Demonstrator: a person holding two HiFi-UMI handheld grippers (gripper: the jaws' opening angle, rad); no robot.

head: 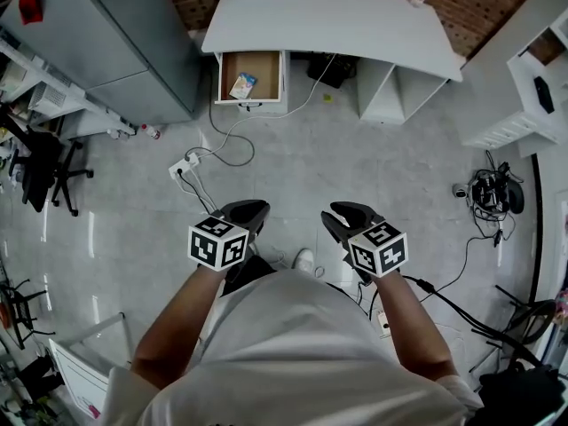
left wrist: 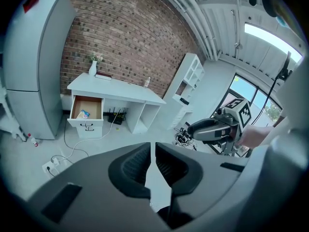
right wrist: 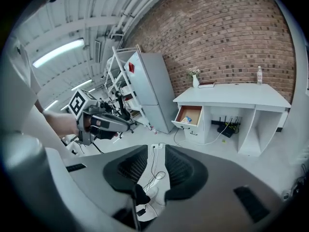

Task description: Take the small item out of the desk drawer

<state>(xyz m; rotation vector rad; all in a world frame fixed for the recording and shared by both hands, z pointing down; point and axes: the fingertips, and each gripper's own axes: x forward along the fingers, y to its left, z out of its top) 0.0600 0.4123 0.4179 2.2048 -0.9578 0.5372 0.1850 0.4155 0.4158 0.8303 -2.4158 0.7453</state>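
The small item (head: 242,85) in the open drawer (head: 264,67) looks a light, flat packet, though tiny from here; I'd pinch its edge. Left gripper (left wrist: 153,153) pressed together, right gripper (right wrist: 158,158) spread.

White desk (head: 337,20) stands against a brick wall. The drawer (head: 264,66) at the desk's left end, as seen, is pulled open; a small item (head: 242,85) lies inside. Left gripper (head: 251,211) and right gripper (head: 341,215) are held side by side, well apart from the desk.
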